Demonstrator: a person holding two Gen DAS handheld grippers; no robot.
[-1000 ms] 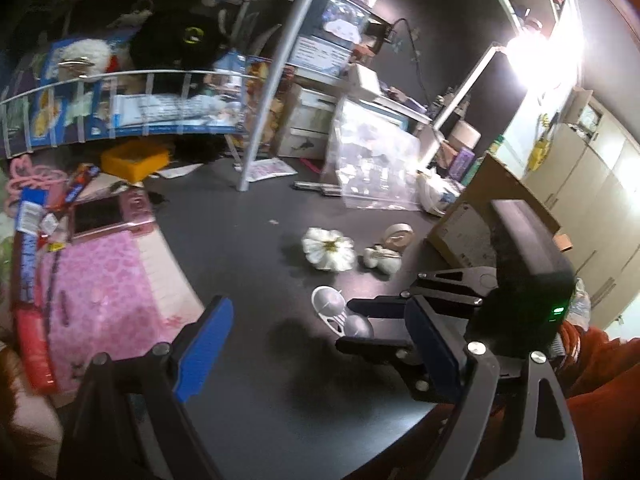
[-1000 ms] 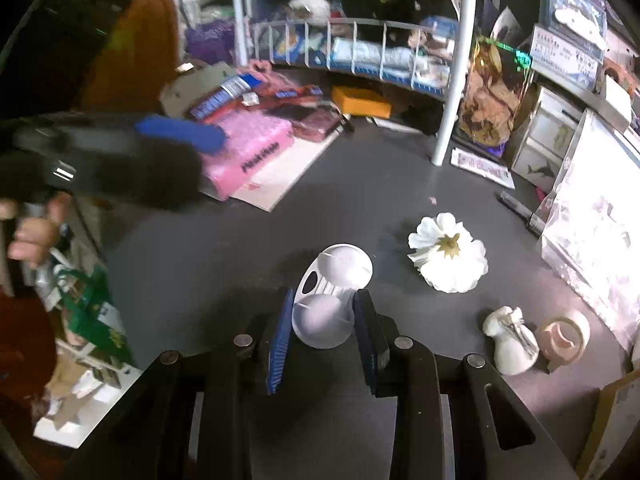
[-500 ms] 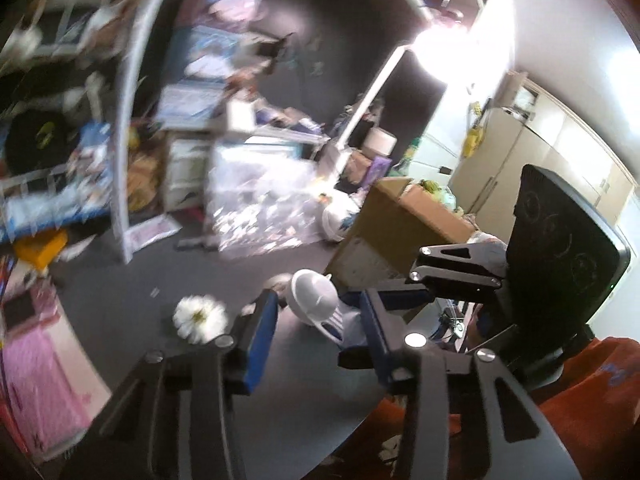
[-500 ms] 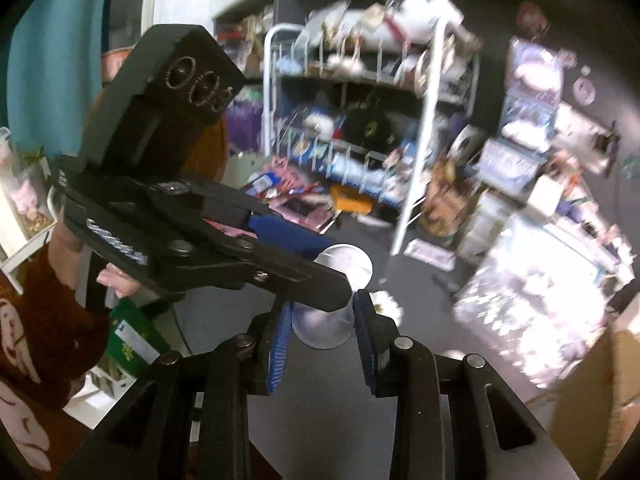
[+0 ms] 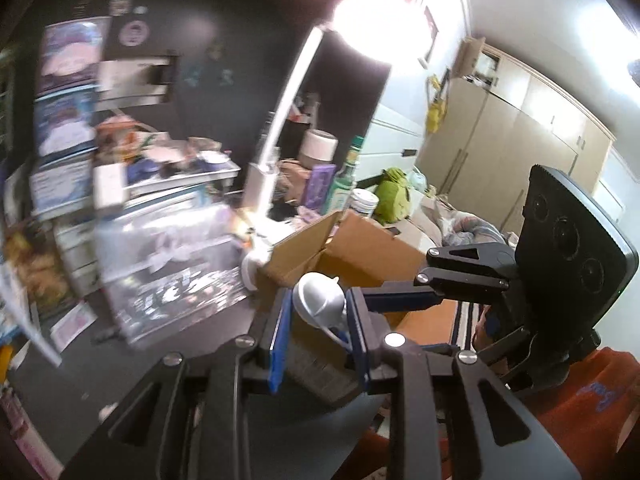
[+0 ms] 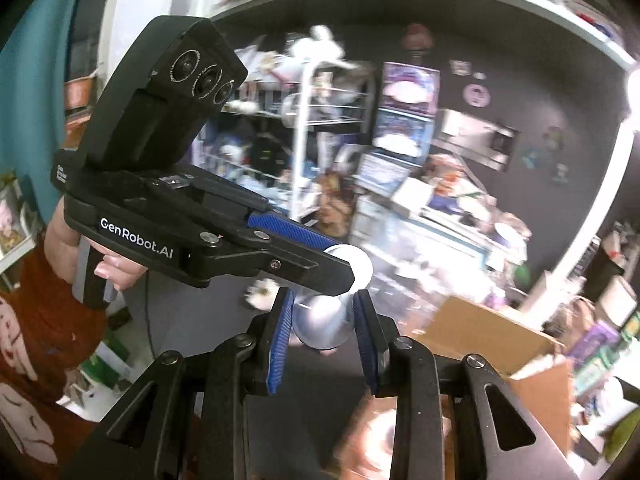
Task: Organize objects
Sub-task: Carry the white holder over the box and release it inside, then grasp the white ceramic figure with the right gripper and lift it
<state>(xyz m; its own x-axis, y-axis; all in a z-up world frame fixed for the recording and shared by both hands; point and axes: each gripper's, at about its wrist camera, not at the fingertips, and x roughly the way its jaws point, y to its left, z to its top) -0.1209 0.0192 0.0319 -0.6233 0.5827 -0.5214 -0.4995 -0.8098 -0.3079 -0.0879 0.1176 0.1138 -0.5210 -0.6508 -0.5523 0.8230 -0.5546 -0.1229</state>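
A small white plastic piece with a round dome (image 5: 319, 297) is held in the air between both grippers. My left gripper (image 5: 316, 312) has its blue pads on either side of the dome. My right gripper (image 6: 323, 312) is shut on the piece's other rounded end (image 6: 320, 322). In the right wrist view the left gripper's fingers (image 6: 296, 258) reach in from the left and cover part of the piece. An open cardboard box (image 5: 360, 248) sits just behind and below the piece.
A black desk (image 5: 132, 360) lies below, with a clear plastic bag (image 5: 168, 256), a white desk lamp (image 5: 276, 132) and cluttered shelves (image 6: 320, 128) behind. The box also shows in the right wrist view (image 6: 492, 336). A white flower (image 6: 260, 296) lies blurred on the desk.
My right gripper lifted the white piece off the desk and swung it toward the cardboard box. My left gripper swung right, came up to it and closed around its dome end.
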